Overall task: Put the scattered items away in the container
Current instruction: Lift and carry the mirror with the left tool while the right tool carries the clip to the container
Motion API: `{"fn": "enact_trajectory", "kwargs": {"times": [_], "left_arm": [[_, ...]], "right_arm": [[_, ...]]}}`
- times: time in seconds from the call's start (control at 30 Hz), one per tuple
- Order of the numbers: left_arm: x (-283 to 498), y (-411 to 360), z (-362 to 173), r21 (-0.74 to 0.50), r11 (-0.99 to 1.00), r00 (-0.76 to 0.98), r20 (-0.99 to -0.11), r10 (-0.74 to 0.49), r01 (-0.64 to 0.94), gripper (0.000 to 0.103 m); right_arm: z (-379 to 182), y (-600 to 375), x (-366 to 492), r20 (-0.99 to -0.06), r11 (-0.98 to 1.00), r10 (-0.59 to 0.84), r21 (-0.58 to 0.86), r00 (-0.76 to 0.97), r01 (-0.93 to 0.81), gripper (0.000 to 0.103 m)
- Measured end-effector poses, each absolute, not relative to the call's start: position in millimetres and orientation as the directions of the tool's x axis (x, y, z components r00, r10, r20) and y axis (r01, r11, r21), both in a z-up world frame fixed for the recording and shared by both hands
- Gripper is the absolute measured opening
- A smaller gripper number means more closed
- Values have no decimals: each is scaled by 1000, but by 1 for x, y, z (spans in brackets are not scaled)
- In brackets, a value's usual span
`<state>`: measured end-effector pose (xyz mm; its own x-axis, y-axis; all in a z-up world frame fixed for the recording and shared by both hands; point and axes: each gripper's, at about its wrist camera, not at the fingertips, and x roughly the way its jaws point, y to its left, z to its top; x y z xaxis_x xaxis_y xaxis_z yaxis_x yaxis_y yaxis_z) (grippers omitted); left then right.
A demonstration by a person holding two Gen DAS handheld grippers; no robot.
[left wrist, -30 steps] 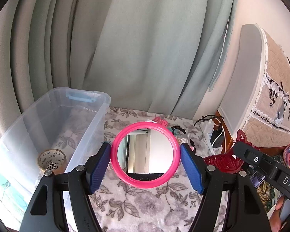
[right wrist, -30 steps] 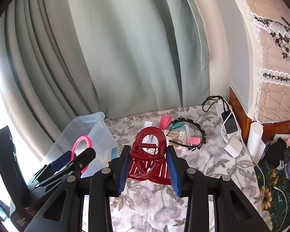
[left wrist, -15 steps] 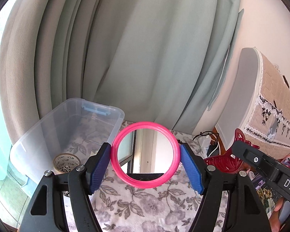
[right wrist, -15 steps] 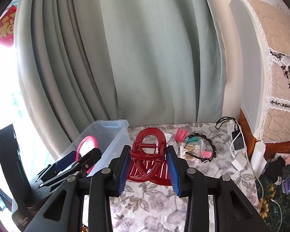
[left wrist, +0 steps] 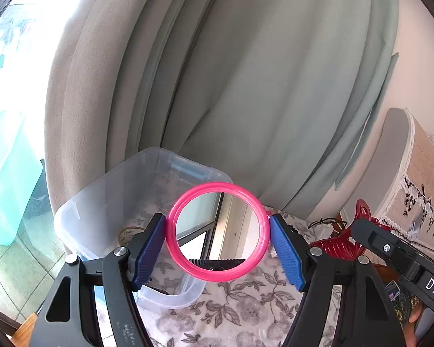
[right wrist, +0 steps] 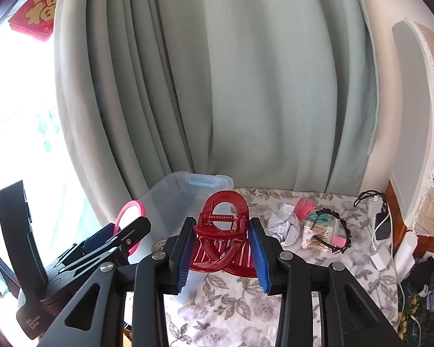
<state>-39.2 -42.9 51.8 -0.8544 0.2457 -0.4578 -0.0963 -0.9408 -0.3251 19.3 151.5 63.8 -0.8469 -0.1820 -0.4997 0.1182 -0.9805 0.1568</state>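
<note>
Pink-rimmed round mirror (left wrist: 218, 231) is clamped between the blue pads (left wrist: 286, 253) of your left gripper (left wrist: 218, 250), one pad on each side of the rim, held upright up off the floral cloth (left wrist: 246, 312); it sits in front of the near corner of the clear plastic container (left wrist: 107, 202), partly over its rim as that wrist camera sees it; inside the bin you can make out a roll of tape (left wrist: 127, 232) on the bottom, half hidden by the left finger; your right gripper (right wrist: 221, 256) has its jaws closed on the dark red hair claw clip (right wrist: 222, 231), pads pressing both flanks, spring end pointing up, also held above the cloth and just right of the container (right wrist: 182, 199) from that camera; the mirror (right wrist: 129, 219) peeks out edge-on at the left, over by the bin's left side; still lying on the cloth further back: a crumpled paper ball (right wrist: 283, 227), a pink comb-like thing (right wrist: 303, 206), a bag of cotton swabs (right wrist: 318, 235) and a black headband (right wrist: 337, 231), all bunched close together; a white charger and cables (right wrist: 377, 222) sit at the right edge of the cloth; grey-green curtain (right wrist: 246, 86) hangs behind everything.
</note>
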Motion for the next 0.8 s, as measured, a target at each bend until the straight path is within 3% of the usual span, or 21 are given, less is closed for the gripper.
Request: {"fn": "enact_trajectory", "kwargs": {"times": [0.8], "left_arm": [[-65,-99,9,-376,-925,-854,-496,155,51,74]], "right_arm": [[31,82,-39,-582,-962,-262,92,-770,258,40]]}}
